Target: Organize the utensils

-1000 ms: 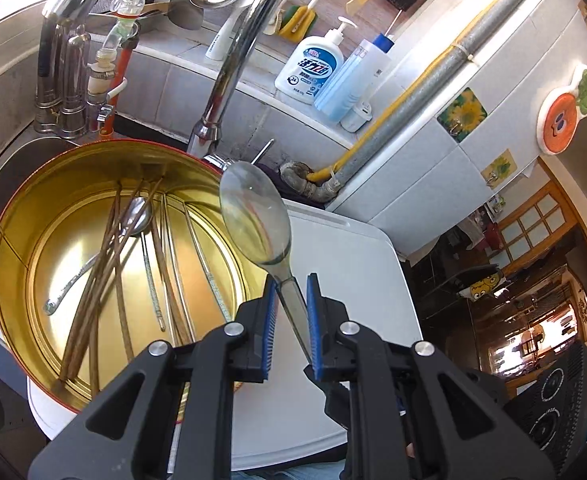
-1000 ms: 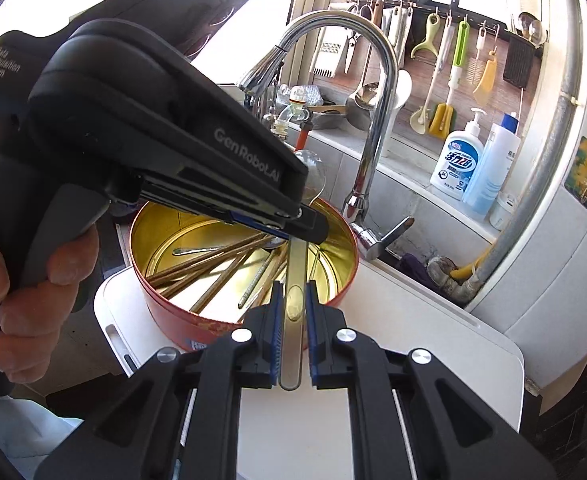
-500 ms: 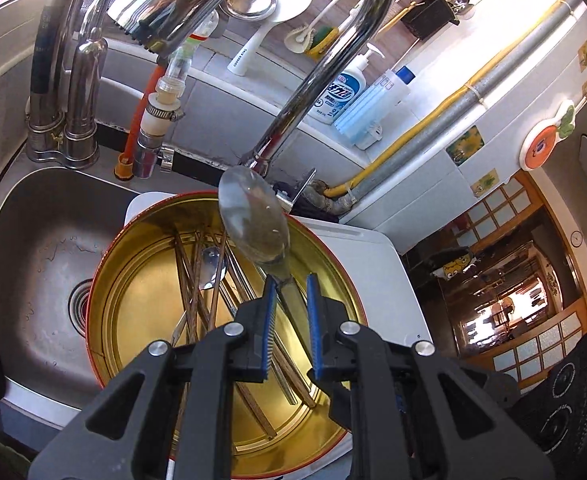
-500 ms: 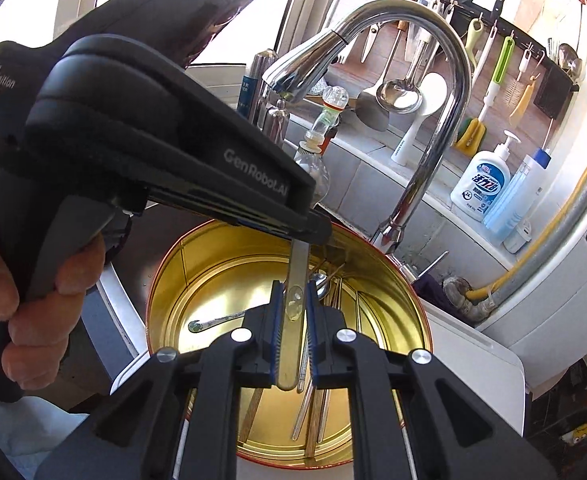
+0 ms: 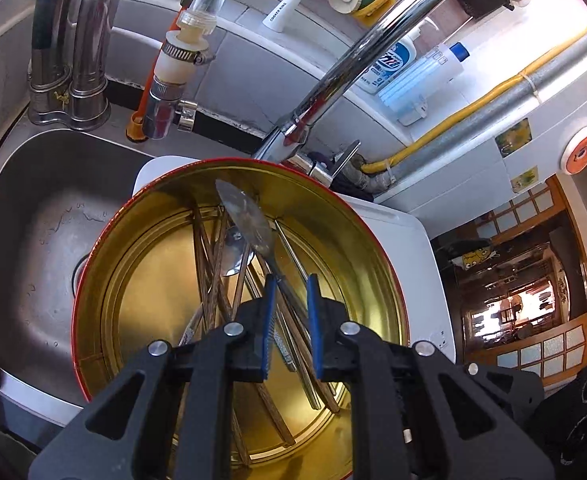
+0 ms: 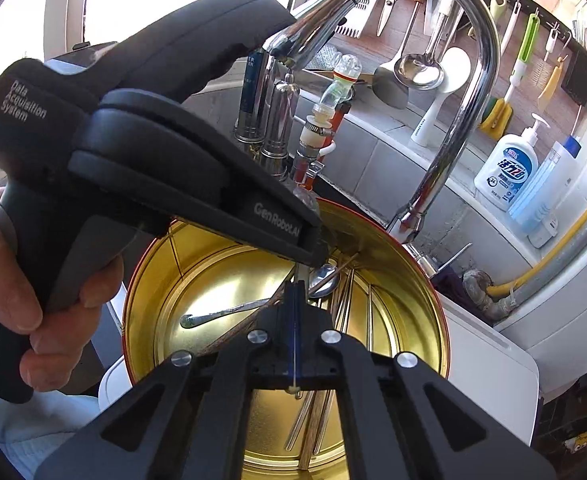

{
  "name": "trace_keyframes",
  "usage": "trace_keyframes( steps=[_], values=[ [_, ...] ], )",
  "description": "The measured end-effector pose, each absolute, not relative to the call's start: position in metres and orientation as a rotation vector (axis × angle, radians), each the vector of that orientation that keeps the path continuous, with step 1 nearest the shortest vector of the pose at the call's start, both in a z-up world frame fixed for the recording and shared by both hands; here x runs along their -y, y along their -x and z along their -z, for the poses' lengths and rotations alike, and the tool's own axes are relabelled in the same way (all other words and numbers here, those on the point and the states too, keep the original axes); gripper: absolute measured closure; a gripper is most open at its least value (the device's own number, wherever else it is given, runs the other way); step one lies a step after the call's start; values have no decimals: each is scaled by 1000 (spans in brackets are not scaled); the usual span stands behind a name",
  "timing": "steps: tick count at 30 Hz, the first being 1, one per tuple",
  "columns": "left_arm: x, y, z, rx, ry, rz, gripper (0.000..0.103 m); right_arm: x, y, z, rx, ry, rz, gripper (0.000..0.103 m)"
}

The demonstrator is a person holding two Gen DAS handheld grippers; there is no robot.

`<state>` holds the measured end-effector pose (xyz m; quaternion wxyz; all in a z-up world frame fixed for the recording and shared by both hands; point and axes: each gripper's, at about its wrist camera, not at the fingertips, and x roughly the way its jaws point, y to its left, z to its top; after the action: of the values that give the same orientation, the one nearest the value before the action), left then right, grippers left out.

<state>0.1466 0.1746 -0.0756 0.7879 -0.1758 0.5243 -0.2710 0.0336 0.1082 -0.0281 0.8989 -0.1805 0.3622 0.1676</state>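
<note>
Over the round gold tin (image 5: 377, 264) beside the sink, the left gripper (image 5: 289, 292) has its blue pads parted around a steel spoon's (image 5: 249, 220) neck, which lies slanted inside with bowl toward the far wall. The right gripper (image 6: 294, 300) is pressed together, apparently pinching the handle's thin edge. The spoon looks light, rigid and slick, so I'd grip the flat handle, not the bowl.
</note>
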Motion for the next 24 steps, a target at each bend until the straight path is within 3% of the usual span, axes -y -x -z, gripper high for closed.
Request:
trace_keyframes(
  steps=[1,2,3,4,5,7,24],
  values=[
    [-173,-146,77,-1144,361,573,85,-108,-34,29,-759,385,-347,102],
    [-173,-146,77,-1156,329,550,71,-107,-35,31,-767,402,-344,99],
    [-173,-145,76,-1162,294,518,40,-105,-34,32,-770,420,-332,93],
    [-175,-143,74,-1157,262,487,31,-102,-34,32,-770,434,-317,66],
    [-177,-139,71,-1143,236,465,29,-98,-33,31,-767,444,-301,33],
    [-182,-133,66,-1135,208,449,29,-89,-30,28,-735,444,-267,17],
    [-185,-96,48,-1104,182,445,29,-70,6,15,-675,436,-178,13]
  ],
)
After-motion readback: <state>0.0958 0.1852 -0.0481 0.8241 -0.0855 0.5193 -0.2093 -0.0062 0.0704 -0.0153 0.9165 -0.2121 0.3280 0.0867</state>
